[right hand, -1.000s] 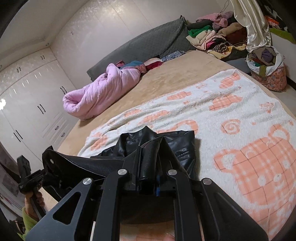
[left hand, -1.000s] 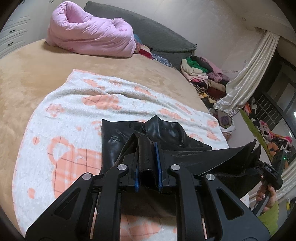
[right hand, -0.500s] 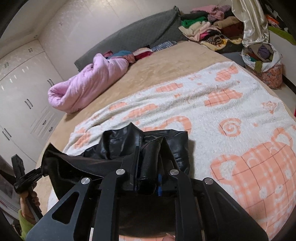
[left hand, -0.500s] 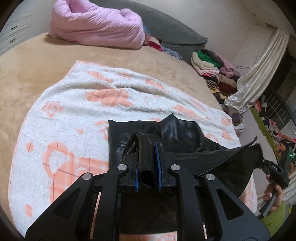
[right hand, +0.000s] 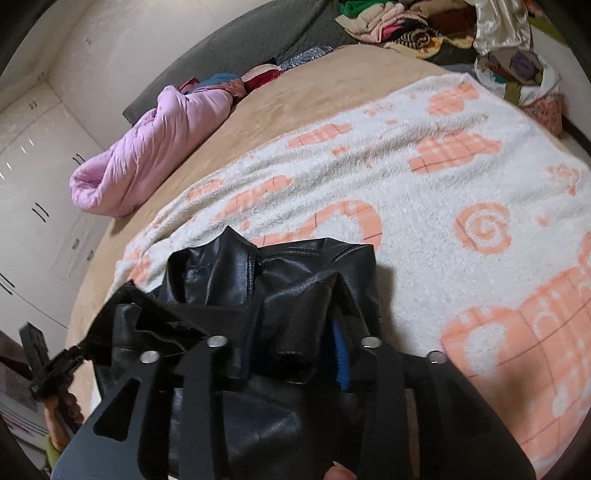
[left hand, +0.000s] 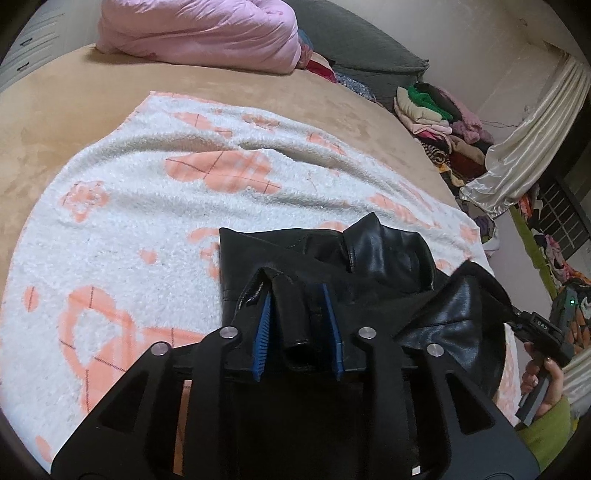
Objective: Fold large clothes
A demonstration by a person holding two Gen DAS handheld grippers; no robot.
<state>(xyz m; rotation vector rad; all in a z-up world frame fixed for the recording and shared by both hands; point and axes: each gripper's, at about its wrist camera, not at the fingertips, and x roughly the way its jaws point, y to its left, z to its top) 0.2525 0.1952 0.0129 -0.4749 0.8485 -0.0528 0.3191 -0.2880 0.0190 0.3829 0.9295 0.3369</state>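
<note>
Soft, even indoor light, no hard shadows. Heavy fisheye bending, black corner vignette. Right wrist view motion-blurred; left sharper.

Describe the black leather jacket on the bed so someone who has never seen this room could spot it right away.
Start at the big tan bed, then the white blanket with peach shapes spread over it. The black leather jacket lies at that blanket's near edge, its hem between both grippers. It is the only shiny black item there; the pink quilt is far back.
</note>
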